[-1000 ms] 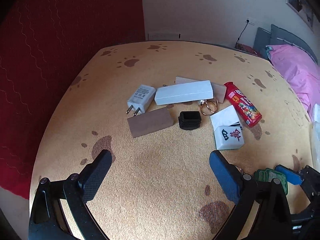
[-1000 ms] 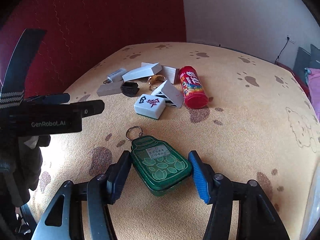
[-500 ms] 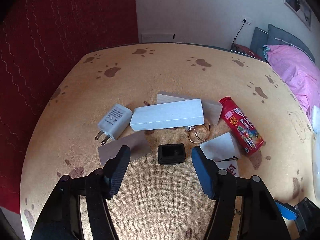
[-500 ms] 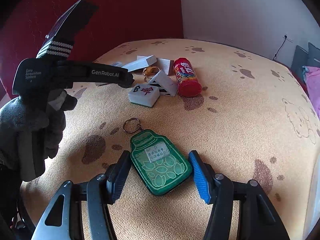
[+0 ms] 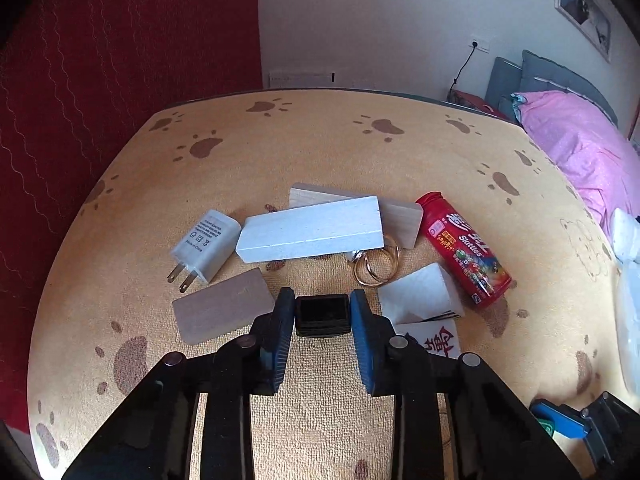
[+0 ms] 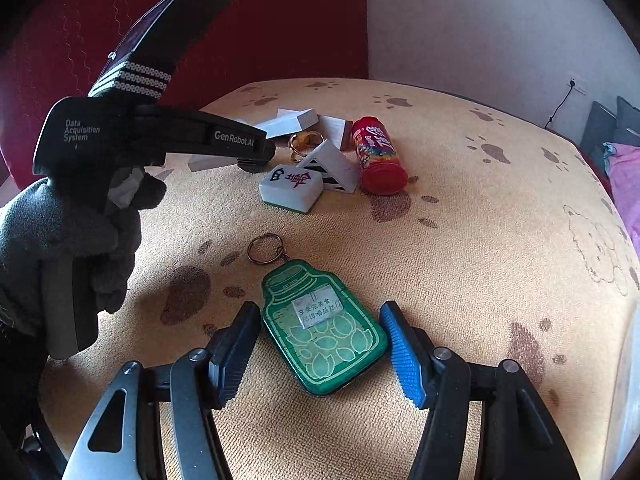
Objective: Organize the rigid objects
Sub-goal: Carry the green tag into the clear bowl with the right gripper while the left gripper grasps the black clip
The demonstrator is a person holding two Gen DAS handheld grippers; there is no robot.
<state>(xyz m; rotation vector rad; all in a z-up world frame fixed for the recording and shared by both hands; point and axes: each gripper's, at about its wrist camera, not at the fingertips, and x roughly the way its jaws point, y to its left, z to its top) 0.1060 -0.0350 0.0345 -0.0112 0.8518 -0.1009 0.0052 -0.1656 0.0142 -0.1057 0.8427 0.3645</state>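
Note:
My left gripper (image 5: 322, 314) is shut on a small black square cap (image 5: 321, 313) that rests on the tan paw-print cloth (image 5: 320, 140). Around it lie a brown block (image 5: 221, 311), a white charger plug (image 5: 203, 245), a long white block (image 5: 310, 227), gold rings (image 5: 376, 266), a white wedge block (image 5: 418, 294), a mahjong tile (image 6: 291, 187) and a red Skittles tube (image 5: 464, 248). My right gripper (image 6: 320, 342) is open, its fingers on either side of a green bottle-shaped keychain tin (image 6: 324, 326) without touching it. The left gripper also shows in the right wrist view (image 6: 256, 156).
A pale wooden block (image 5: 400, 212) lies behind the long white block. A red curtain (image 5: 120, 60) hangs at the left and a pink bed (image 5: 580, 140) stands at the right. The table edge curves round at the back.
My left gripper has moved forward to the black cap and closed on it. My right gripper has stayed open around the green tin.

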